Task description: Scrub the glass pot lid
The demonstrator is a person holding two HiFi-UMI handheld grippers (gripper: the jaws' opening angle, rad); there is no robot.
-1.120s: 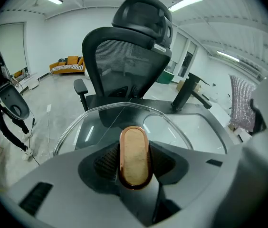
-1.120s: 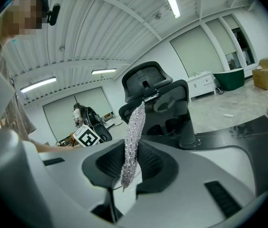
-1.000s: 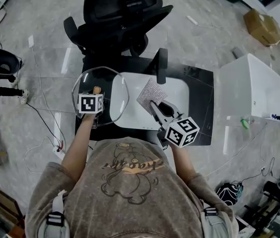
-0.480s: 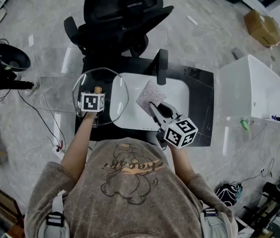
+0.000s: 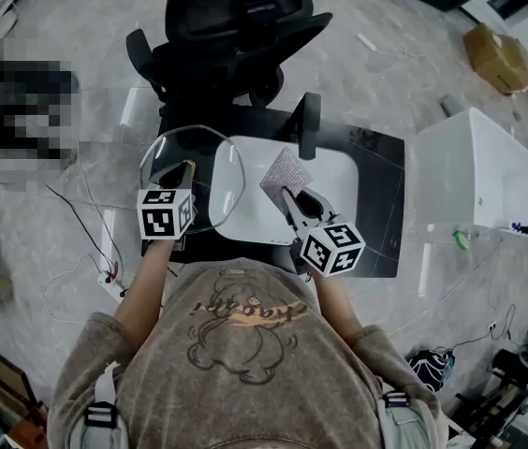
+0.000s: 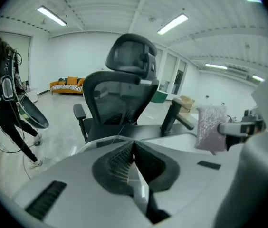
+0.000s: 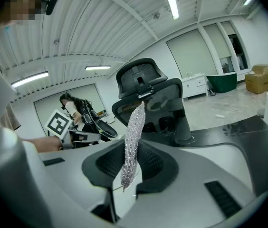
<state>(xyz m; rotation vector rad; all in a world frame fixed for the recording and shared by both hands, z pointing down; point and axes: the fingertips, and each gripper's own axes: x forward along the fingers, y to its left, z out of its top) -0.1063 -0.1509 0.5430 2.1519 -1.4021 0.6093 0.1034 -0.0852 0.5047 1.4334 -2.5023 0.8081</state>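
One round clear-glass pot lid (image 5: pixel 172 150) with a thin metal rim hangs tilted over the left end of the black table (image 5: pixel 376 204). Its right edge overlaps the white rectangular basin (image 5: pixel 334 171). On the left gripper (image 5: pixel 181 183) the jaws have just been closing and now stand fully together, apparently pinching the lid near its wooden knob (image 5: pixel 186 167); a sliver of glass shows between the pads. To the right, across the basin, the right gripper (image 5: pixel 290 198) is clamped on a silver glittery scouring cloth (image 5: pixel 286 176), which stands upright, edge-on to its own camera. With the lid lying left of the cloth, I judge that hand must swing left and turn the cloth's flat face to the glass.
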